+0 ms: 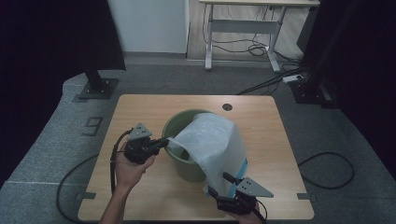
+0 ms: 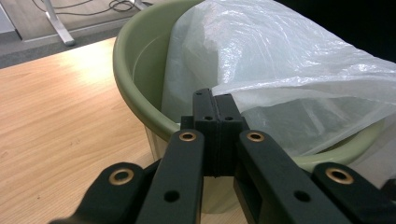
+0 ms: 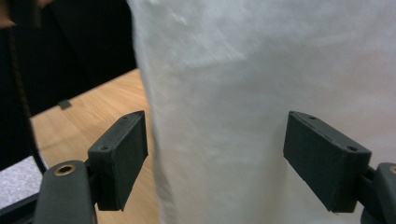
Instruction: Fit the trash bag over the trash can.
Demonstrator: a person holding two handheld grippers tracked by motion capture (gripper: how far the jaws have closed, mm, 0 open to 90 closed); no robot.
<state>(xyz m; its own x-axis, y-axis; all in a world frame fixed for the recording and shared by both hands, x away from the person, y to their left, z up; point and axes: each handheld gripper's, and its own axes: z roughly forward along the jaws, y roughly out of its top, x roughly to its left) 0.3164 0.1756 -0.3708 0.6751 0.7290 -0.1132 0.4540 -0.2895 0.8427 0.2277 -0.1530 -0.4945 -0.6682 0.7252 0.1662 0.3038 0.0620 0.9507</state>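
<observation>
White bag [image 1: 215,142] in green bucket [image 1: 173,125]

Hidden and cut off

The bag [image 1: 212,140] covers much of the bucket [image 1: 180,122]; the right hand [image 1: 245,218] runs off the frame's lower edge.

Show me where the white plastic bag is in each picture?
High view: white plastic bag in the middle, draped over the green bucket.
Left gripper view: upper right, its edge pinched by the left tongs.
Right gripper view: centre, hanging between the open right tongs.
Shared landmark: the wooden table.
</observation>
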